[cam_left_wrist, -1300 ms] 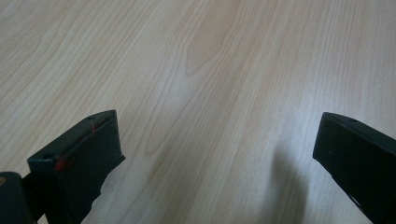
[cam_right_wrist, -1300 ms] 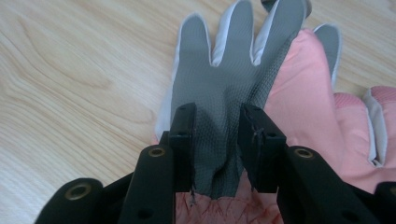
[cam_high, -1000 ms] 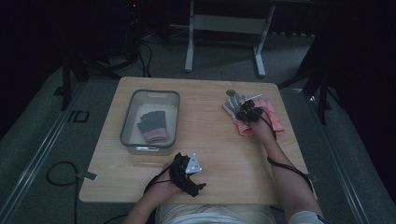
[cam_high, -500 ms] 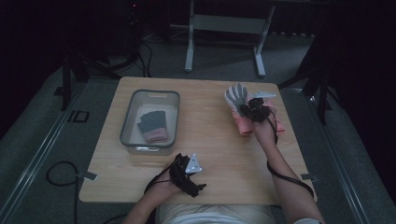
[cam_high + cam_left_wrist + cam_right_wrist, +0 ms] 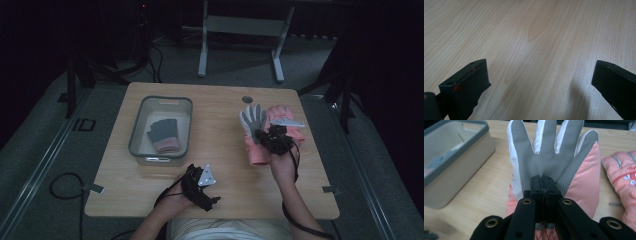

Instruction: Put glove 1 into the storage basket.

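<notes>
Pink embroidery, too small to read, marks the second ski glove (image 5: 624,178) lying near the desk's (image 5: 215,125) right edge. Compared with the earlier frames, the right gripper (image 5: 267,137) has lifted the held ski glove (image 5: 253,131) off its mate and carried it toward the desk's centre. This glove is pink with a grey textured palm and white finger sides, fingers pointing to the far edge. Right jaws are clamped on its palm. The left gripper (image 5: 212,192) rests at the near edge, jaws apart. A grey bin (image 5: 145,155) holds grey knit gloves (image 5: 162,135).
</notes>
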The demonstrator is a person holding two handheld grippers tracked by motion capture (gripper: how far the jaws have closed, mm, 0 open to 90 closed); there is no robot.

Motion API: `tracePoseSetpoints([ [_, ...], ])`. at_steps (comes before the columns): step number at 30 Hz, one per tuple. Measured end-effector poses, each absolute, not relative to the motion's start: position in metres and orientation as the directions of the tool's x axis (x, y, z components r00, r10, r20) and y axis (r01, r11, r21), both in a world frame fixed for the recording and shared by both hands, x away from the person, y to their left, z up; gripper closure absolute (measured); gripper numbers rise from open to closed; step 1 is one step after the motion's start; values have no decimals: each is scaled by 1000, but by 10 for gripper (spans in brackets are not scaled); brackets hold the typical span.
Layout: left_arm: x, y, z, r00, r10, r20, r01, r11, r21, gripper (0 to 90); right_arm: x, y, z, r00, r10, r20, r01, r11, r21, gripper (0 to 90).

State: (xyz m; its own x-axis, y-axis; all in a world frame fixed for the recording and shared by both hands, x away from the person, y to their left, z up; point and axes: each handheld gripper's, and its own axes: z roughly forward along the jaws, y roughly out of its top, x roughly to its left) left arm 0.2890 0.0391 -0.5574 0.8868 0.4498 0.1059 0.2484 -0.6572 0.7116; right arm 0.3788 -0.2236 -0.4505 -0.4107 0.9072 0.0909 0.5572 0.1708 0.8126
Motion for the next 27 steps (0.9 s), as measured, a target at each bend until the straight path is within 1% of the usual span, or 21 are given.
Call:
tracePoseSetpoints([
  [4, 289, 39, -558, 887, 448, 110, 245, -659, 711, 6, 366, -219, -457, -386, 918, 90, 565, 158, 810, 883],
  [7, 289, 38, -559, 890, 443, 112, 243, -666, 706, 6, 364, -213, -469, -382, 920, 88, 585, 167, 794, 884],
  [12, 289, 38, -560, 891, 440, 112, 240, -665, 707, 6, 372, -200, -493, -378, 917, 123, 635, 160, 756, 883],
  [15, 288, 38, -559, 892, 438, 111, 235, -661, 713, 6, 374, -194, -500, -392, 910, 139, 651, 167, 740, 883],
  [17, 288, 39, -558, 892, 437, 113, 230, -656, 719, 6, 379, -183, -513, -405, 900, 159, 676, 178, 715, 882],
  [24, 288, 41, -560, 892, 441, 104, 241, -656, 716, 6, 390, -168, -532, -398, 900, 178, 719, 186, 670, 875],
  [27, 287, 41, -561, 893, 437, 106, 238, -659, 713, 6, 391, -165, -535, -399, 904, 154, 715, 202, 670, 869],
])
